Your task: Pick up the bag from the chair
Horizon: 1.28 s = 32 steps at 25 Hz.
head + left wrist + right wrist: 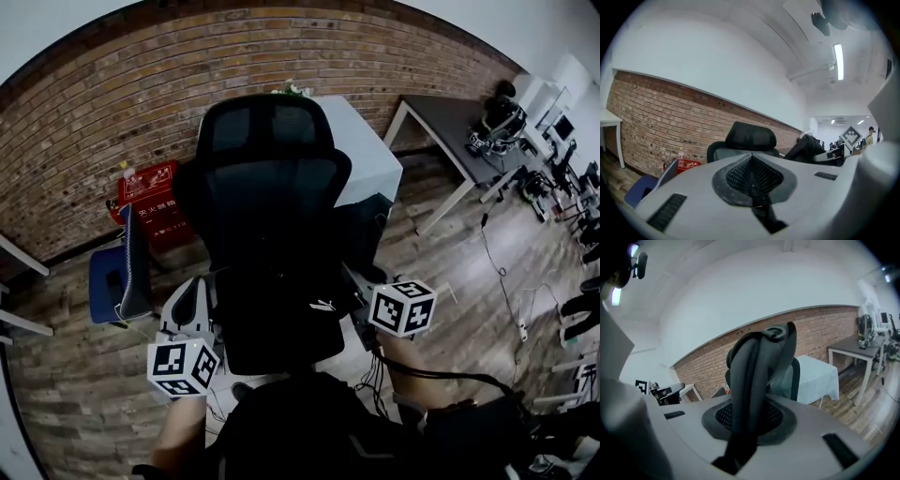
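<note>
Clamping the black bag's (pixel 281 328) thick strap (pixel 750 376), right claw (pixel 749 420); left claw (pixel 752 178) closed, empty.

— What blocks the way ahead?
— The chair back (pixel 267 178) stands upright across the middle. A clothed table (pixel 366 155) sits close behind it, with the brick wall (pixel 112 103) beyond.
— The sides?
— On the left, a blue seat (pixel 108 281) and a red crate (pixel 150 199) near the wall narrow the gap. On the right there is open floor (pixel 450 272), crossed by cables (pixel 502 281), up to a dark desk (pixel 450 122).
— Room in the jaws?
— The right gripper (pixel 747 423) is filled by a strap (pixel 750 362). The left gripper (pixel 752 180) is closed, with nothing between.
</note>
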Available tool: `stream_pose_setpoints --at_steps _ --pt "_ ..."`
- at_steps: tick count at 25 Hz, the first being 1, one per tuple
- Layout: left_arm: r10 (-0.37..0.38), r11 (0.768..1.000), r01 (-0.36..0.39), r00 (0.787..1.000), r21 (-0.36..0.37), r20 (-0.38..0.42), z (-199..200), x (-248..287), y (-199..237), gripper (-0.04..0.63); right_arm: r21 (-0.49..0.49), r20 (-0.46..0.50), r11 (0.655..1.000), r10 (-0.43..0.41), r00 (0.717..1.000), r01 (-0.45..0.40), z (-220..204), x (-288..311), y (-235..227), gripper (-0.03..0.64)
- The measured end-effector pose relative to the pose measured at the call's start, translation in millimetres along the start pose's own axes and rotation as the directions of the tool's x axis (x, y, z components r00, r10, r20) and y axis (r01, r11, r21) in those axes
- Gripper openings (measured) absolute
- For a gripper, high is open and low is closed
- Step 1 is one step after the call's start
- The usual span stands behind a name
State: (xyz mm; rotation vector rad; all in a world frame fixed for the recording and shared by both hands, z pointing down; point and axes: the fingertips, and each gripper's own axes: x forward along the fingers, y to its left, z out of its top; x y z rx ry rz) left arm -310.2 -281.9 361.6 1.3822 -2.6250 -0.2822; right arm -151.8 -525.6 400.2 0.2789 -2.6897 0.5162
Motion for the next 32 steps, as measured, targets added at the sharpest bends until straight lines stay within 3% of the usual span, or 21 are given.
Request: stream_pose_setpoints --at_steps 5,12,21,25,32 --pt "0.064 0.998 -0.064 0.998 0.015 -0.004 1.6 -2.6 8.5 0.011 -0.042 0.035 0.999 0.004 0.999 -0.003 11.7 -8.1 8.6 0.078" --pt "0.02 1.0 -0.02 0.999 0.006 -0.038 -11.0 2.8 -3.1 0.01 -0.078 0.079 0.997 0.021 0.997 -0.015 22.1 -12.3 15.7 0.078" --pt "0.018 1.0 -0.017 0.999 0.001 -0.031 -4.5 6.8 -4.6 0.01 -0.112 0.099 0.994 0.027 0.995 -0.016 31.4 -9.2 23.0 0.078" --pt "-0.018 0.999 0.019 0.999 0.043 -0.036 -3.0 8.6 -14.3 0.009 -0.121 0.11 0.993 0.029 0.994 -0.016 35.6 -8.9 24.0 0.078" --pt "-0.009 1.0 0.009 0.999 0.021 -0.043 -1.3 9.5 -10.5 0.009 -0.142 0.079 0.989 0.039 0.996 -0.028 26.1 -5.0 24.4 0.078"
